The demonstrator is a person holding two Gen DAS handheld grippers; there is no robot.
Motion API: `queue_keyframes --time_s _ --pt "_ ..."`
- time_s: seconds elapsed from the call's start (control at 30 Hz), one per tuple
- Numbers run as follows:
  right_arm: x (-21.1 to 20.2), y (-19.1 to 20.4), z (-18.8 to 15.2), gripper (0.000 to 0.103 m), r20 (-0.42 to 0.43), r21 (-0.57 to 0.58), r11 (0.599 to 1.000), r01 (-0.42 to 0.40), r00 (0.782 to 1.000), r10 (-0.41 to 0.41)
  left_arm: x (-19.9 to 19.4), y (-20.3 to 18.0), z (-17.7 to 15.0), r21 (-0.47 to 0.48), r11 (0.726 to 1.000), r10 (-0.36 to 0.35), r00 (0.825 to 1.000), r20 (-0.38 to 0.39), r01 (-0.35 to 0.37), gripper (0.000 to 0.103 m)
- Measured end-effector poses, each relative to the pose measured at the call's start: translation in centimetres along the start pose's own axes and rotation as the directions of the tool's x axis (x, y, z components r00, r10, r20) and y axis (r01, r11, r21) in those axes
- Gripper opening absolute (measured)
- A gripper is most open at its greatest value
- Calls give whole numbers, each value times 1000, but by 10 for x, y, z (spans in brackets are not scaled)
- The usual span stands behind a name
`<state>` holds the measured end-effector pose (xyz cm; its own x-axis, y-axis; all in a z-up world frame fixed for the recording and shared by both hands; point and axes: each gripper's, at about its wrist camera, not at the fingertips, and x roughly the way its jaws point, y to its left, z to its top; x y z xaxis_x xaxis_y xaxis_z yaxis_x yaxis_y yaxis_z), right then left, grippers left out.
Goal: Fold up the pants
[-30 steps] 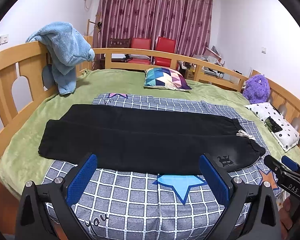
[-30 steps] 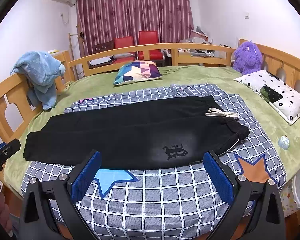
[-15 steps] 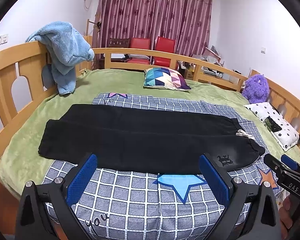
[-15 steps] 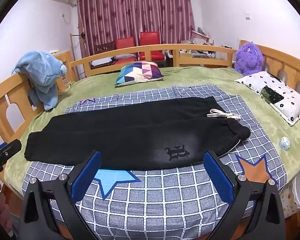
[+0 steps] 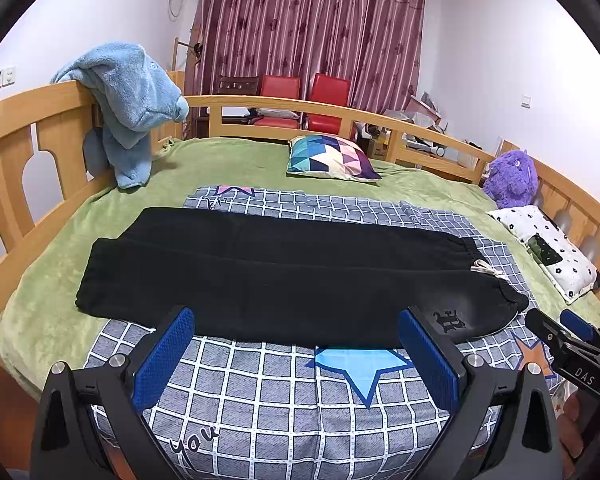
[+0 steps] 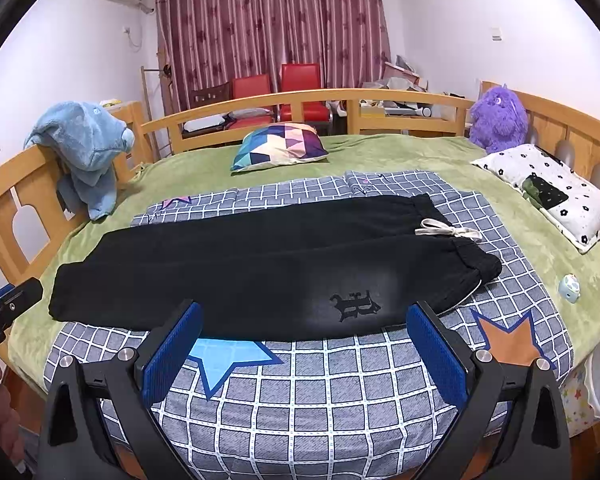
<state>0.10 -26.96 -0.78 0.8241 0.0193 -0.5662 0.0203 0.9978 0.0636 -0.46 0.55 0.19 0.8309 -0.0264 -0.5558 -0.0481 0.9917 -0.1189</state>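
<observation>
Black pants (image 5: 284,276) lie flat on the checked blanket (image 5: 300,404), near its front edge, and the left gripper (image 5: 296,360) and right gripper (image 6: 304,356) hang wide apart, holding nothing.

pants (image 5: 284,276) on quilt (image 5: 300,400), cushion (image 5: 332,158) behind

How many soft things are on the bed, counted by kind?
Pants: 1, black pants
Pillows: 2, triangle-pattern pillow, white flowered pillow
Plush toys: 1, purple plush toy
Blue fluffy things over the rail: 1, blue fluffy blanket
Checked covers: 1, checked cover
Total: 6
</observation>
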Motion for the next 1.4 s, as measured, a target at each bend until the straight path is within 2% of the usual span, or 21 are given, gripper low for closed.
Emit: queue_keyframes --time_s 1.0,1.17,1.2,1.3,1.4 --pt "0 1 2 101 4 3 1000 0 1000 0 -2 -2 -5 4 1000 -7 1000 3 7 103" --pt "-1 -3 2 100 32 -9 1000 -10 999 10 -2 -1 -3 7 1000 -19 1000 3 19 103" --pt "0 -4 1 100 45 -15 1000 -25 999 26 -2 -2 -2 9 1000 -16 1000 5 16 103" --pt "6 -10 -3 100 74 -14 999 -53 996 53 0 -2 2 12 998 55 998 9 -55 103" --pt "16 -17 -8 100 68 -19 998 -52 996 53 3 -1 1 10 996 85 996 12 -86 103"
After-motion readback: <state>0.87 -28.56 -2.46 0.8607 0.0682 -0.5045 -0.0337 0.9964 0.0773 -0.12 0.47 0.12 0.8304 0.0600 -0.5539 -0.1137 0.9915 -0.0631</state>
